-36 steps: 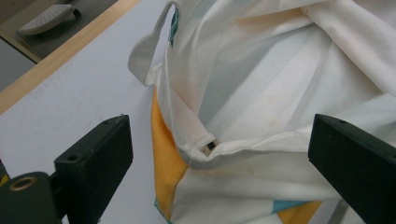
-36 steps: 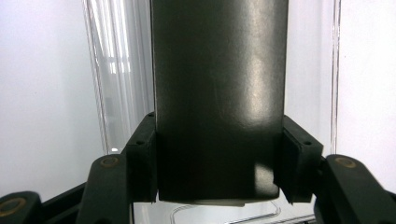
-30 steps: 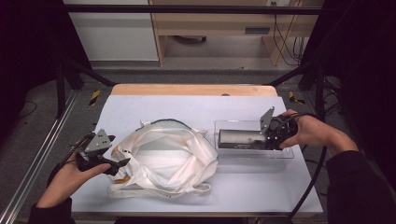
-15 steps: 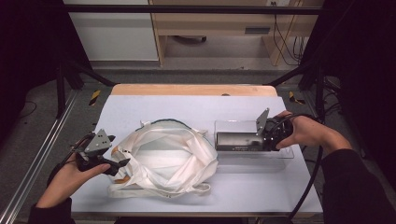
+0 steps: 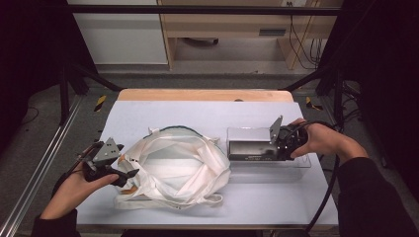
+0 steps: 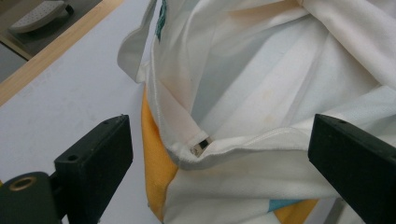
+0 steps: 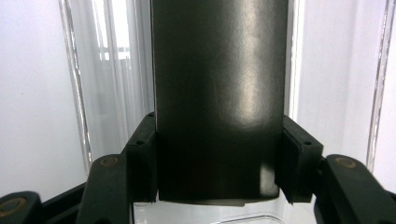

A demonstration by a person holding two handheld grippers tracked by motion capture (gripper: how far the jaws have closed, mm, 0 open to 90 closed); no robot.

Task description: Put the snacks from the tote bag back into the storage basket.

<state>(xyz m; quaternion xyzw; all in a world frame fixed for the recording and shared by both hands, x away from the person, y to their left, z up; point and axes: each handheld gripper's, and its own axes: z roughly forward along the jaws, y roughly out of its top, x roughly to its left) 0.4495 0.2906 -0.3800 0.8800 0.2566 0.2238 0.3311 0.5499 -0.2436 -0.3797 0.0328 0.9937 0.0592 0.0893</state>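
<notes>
Packing a box into a bag. The right gripper [image 5: 274, 146] pinches a dark box [image 5: 253, 148] across its width, both pads flat on its long sides; the box sits in a clear plastic tray [image 5: 296, 170] at the right of the table [image 5: 197, 111], just beside the bag. The left gripper [image 5: 121, 174] rests at the left rim of a white cloth bag [image 5: 173, 165], jaws spread wide either side of the hem and pressing on nothing. To do the step well, the grip should probably stay square on the box so that it lifts clear of the tray wall without tilting, while the left gripper takes the hem and holds the mouth open. The box is rigid, rectangular, with a smooth satin sheen. The bag is soft, creased woven fabric with stitched hems, orange and blue patches and looped handles. The tray is glossy and transparent.
</notes>
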